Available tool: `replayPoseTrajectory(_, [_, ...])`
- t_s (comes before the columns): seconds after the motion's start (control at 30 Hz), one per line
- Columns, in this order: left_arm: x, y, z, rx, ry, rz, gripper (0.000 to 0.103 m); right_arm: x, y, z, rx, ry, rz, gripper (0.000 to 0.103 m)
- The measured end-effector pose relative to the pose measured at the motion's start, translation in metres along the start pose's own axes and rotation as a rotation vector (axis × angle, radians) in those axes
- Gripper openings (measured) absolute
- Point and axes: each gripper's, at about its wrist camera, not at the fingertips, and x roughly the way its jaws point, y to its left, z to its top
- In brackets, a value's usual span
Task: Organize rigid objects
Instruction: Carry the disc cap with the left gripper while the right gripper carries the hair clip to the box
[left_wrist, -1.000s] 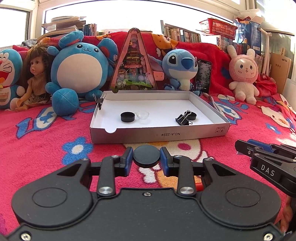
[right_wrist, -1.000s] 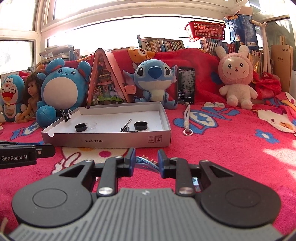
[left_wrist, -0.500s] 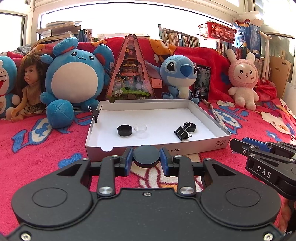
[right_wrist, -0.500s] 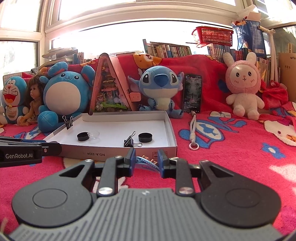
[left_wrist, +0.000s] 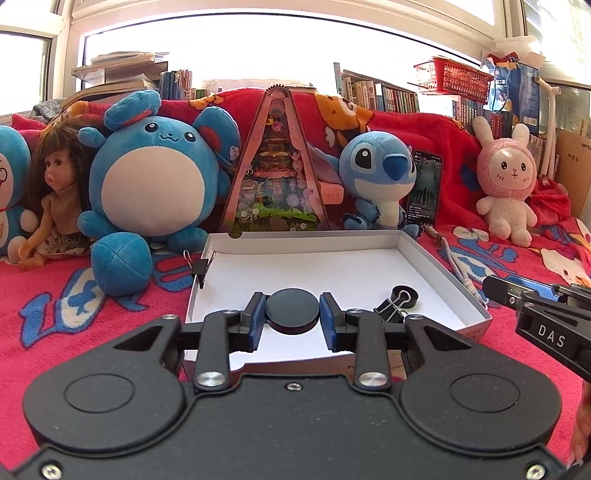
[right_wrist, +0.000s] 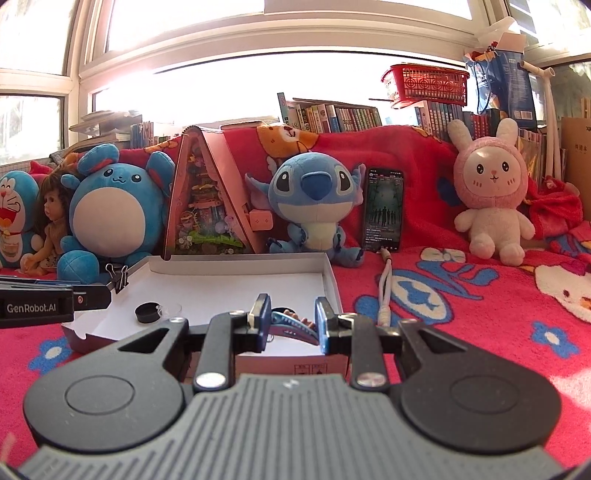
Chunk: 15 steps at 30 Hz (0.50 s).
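Observation:
A shallow white cardboard box (left_wrist: 443, 269) lies on the red blanket. My left gripper (left_wrist: 293, 314) is shut on a round black cap (left_wrist: 293, 309), held over the box's near part. A black binder clip (left_wrist: 390, 305) and a small black cap (left_wrist: 405, 295) lie in the box to the right of it. My right gripper (right_wrist: 291, 322) is shut on a small blue shark-like toy (right_wrist: 295, 326), above the box's (right_wrist: 334, 280) near right corner. Another black cap (right_wrist: 146, 313) and a clear lid (right_wrist: 170, 308) rest at the box's left. A binder clip (right_wrist: 118, 277) grips its left wall.
Plush toys (left_wrist: 155, 177), a doll (left_wrist: 55, 192), a triangular diorama (left_wrist: 277, 173) and a phone (left_wrist: 424, 188) line the back behind the box. A white cord (right_wrist: 384, 291) lies on the blanket right of the box. Books and a red basket (right_wrist: 424, 85) fill the window ledge.
Both grippers have moved forward and a little up, from in front of the box to over its near edge. Each keeps its hold on its object.

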Motion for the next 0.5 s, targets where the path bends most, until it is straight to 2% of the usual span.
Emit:
replayPoseTrajectory(0.23, [0.025,0.009,0.009,-0.002,0.01,0.041,0.03,0.021,-0.006,0.013,0.003,-0.014,-0.024,0.03])
replayPoseTrajectory(0.5, [0.05,0.018,0.014,-0.012,0.026,0.066,0.03,0.043,-0.011,0.016,0.018,0.014,-0.027,0.03])
